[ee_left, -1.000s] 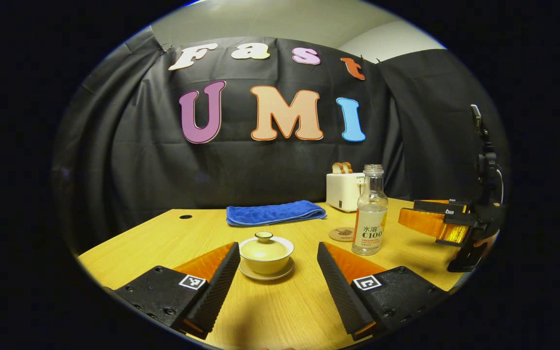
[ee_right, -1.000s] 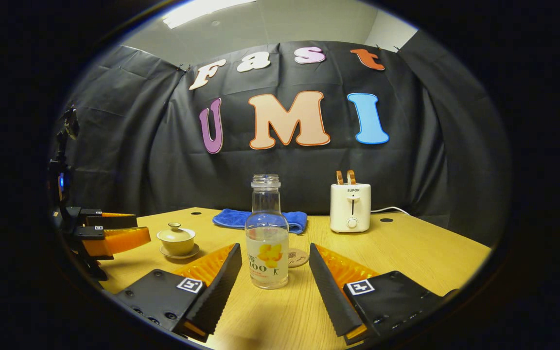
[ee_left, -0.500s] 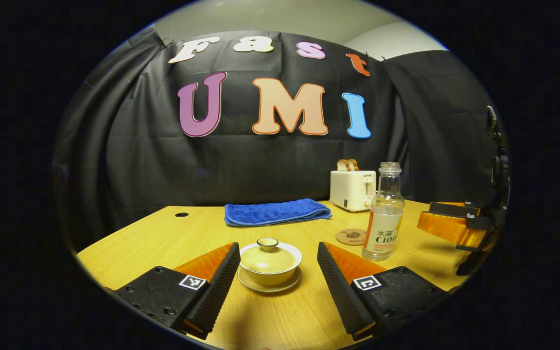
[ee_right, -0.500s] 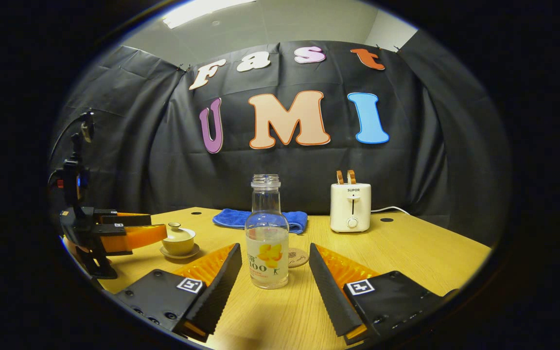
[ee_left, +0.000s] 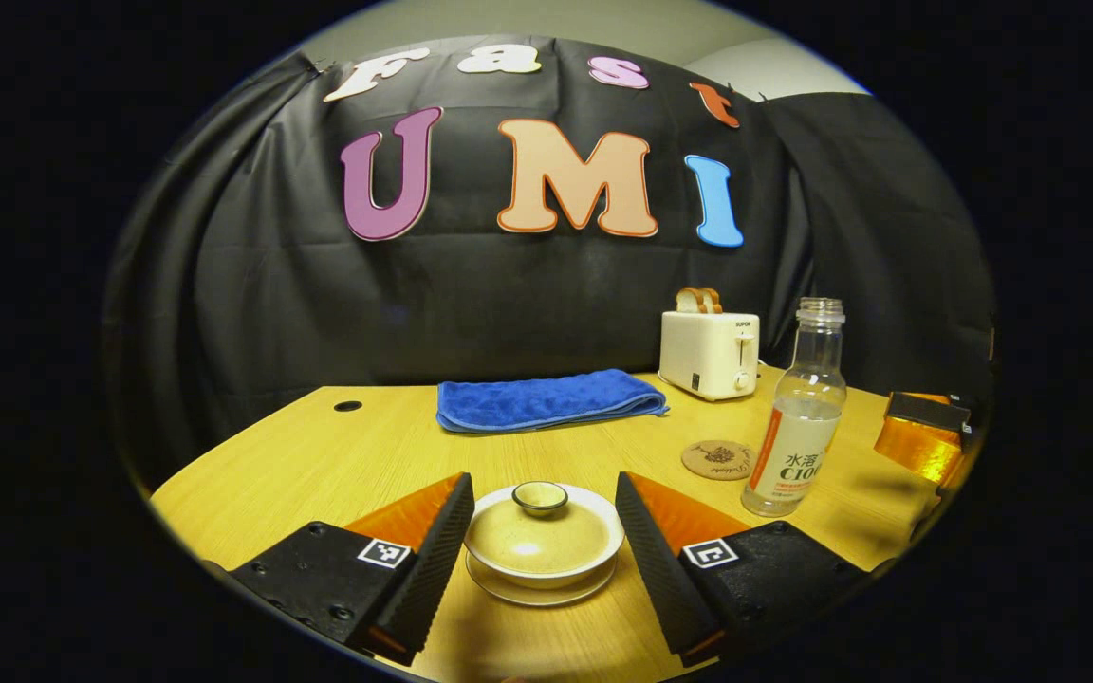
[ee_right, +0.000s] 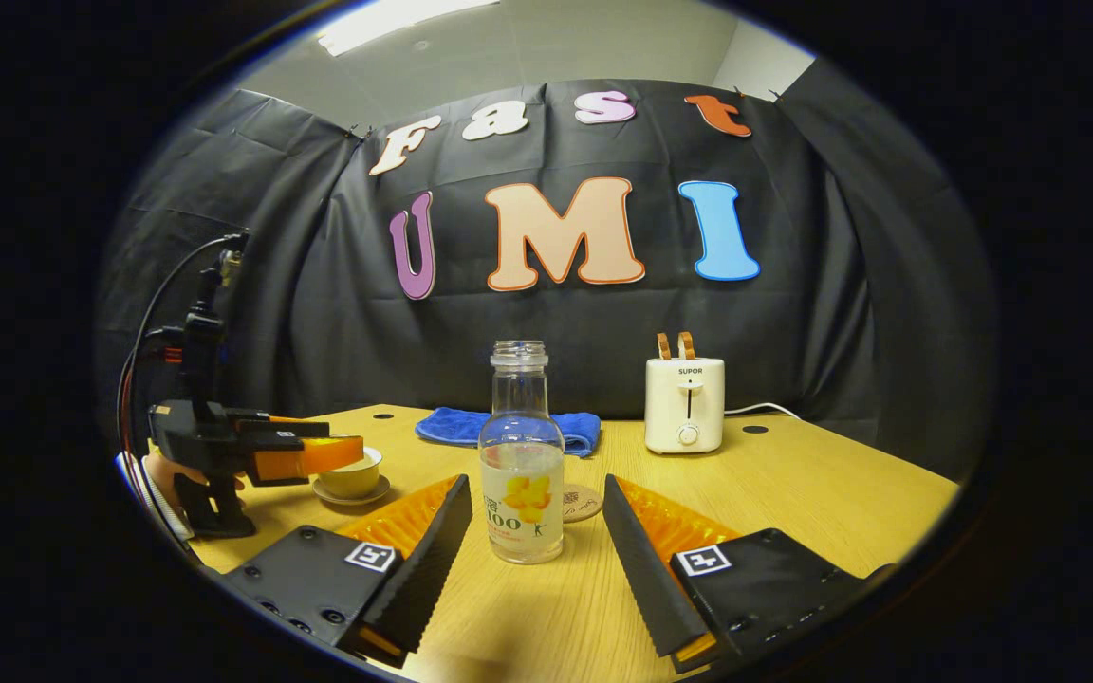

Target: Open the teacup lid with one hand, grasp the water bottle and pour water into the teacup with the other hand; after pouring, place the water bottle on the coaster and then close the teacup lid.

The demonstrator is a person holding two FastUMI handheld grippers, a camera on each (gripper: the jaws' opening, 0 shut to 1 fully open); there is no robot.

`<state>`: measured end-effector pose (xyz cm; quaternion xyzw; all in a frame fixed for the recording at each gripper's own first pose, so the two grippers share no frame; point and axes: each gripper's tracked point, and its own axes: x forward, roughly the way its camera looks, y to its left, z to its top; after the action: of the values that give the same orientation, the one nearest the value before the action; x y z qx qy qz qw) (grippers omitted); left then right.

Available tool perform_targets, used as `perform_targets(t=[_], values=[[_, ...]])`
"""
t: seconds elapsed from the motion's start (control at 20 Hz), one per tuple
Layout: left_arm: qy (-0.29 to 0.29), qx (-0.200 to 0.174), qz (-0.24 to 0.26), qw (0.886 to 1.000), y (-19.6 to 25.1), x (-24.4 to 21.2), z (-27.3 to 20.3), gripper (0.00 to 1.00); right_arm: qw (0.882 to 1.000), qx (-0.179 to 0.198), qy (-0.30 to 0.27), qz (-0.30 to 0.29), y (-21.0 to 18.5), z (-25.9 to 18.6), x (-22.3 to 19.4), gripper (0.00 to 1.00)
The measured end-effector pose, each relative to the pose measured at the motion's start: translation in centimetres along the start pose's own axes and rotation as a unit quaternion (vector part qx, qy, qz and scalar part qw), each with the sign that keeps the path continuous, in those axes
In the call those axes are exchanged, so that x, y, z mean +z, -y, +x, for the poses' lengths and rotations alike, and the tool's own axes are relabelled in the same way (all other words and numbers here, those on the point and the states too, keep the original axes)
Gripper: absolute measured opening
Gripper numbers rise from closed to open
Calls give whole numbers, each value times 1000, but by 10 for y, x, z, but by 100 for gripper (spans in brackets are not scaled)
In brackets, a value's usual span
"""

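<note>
A yellow lidded teacup [ee_left: 544, 543] on its saucer sits between the fingers of my left gripper [ee_left: 543, 479], which is open; the fingertips flank the lid and its knob [ee_left: 540, 496] without touching. The clear water bottle [ee_right: 521, 465], uncapped and part full, stands upright between the fingers of my open right gripper [ee_right: 536, 482], with gaps on both sides. A round coaster [ee_right: 583, 501] lies just behind the bottle. In the right gripper view, the left gripper [ee_right: 319, 444] hovers over the teacup [ee_right: 352, 479] and hides its lid. The bottle [ee_left: 798, 427] and coaster [ee_left: 719, 459] stand right of the cup.
A folded blue towel [ee_left: 546, 398] lies at the back of the wooden table [ee_left: 319, 465]. A white toaster [ee_left: 710, 353] with bread slices stands at the back right, its cord trailing behind. The right gripper [ee_left: 926, 436] shows at the far right edge. A hand [ee_right: 162, 470] holds the left gripper.
My left gripper has moved forward and down until its open fingers flank the teacup. The right gripper and the bottle have stayed still.
</note>
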<state>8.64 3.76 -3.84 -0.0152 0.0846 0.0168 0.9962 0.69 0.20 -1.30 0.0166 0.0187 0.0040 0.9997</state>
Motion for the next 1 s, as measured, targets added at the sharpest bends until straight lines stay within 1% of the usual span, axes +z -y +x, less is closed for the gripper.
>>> perform_targets(t=[0.05,0.15,0.3,0.35,0.4,0.5,0.55,0.65,0.7,0.75,0.9,1.0], values=[[-2,1,2,1000,0,1,3,88,1000,0,0,0,1,0,0,97],[-2,4,2,1000,-4,2,6,88,1000,0,0,0,0,-1,0,97],[-9,8,2,1000,-6,0,11,74,1000,0,1,0,1,-1,0,97],[-13,8,3,1000,-5,-1,12,71,1000,0,1,0,1,-1,0,97],[-17,10,5,1000,-5,-2,13,63,1000,0,1,0,1,0,1,97],[-18,9,9,1000,-5,-1,13,54,1000,0,0,0,0,-1,1,97],[-15,10,9,1000,-6,-1,12,53,1000,0,1,0,1,-1,1,97],[-10,8,9,1000,-5,0,12,43,1000,0,0,0,1,0,0,97],[-7,11,10,1000,-6,2,12,35,1000,0,0,0,0,-1,1,97],[-8,12,11,1000,-6,1,13,30,1000,0,0,0,0,-1,0,97],[-4,17,9,1000,-7,4,12,28,1000,0,0,0,0,-1,1,97],[-1,15,9,1000,-6,3,11,28,1000,-3,0,0,2,-1,1,97]])
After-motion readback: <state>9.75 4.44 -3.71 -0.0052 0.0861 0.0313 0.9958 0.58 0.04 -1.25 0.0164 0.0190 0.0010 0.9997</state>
